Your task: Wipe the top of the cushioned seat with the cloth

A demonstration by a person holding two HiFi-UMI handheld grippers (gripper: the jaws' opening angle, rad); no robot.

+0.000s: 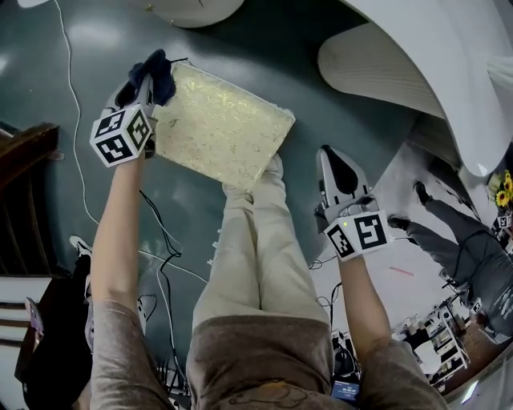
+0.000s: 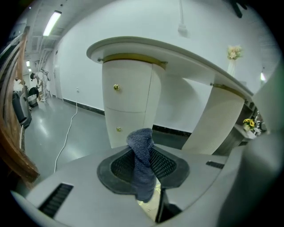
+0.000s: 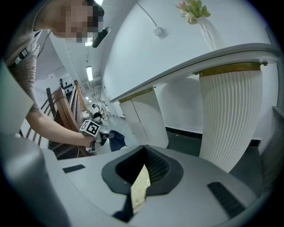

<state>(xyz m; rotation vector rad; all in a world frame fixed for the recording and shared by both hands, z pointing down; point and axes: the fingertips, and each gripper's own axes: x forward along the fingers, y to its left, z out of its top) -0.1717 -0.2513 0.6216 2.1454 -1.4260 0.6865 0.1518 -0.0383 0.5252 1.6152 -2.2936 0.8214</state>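
The cushioned seat [image 1: 220, 128], cream-gold and patterned, lies on the dark floor ahead of my knees. My left gripper [image 1: 148, 80] sits at the seat's far left corner, shut on a dark blue cloth [image 1: 159, 74]. In the left gripper view the cloth [image 2: 143, 164] is bunched between the jaws and hangs down in front of them. My right gripper [image 1: 333, 160] hovers just right of the seat, off its surface, shut with nothing held. A sliver of seat [image 3: 140, 188] shows in the right gripper view, with the left gripper [image 3: 91, 128] and the cloth [image 3: 116, 139] farther off.
A white curved counter [image 1: 417, 64] with a ribbed pedestal [image 3: 228, 115] stands at the right, and a round white base [image 1: 196, 10] behind the seat. A white cable [image 1: 72, 104] runs along the floor at left, near a wooden chair [image 1: 24, 152]. Another person [image 1: 473, 248] is at the right.
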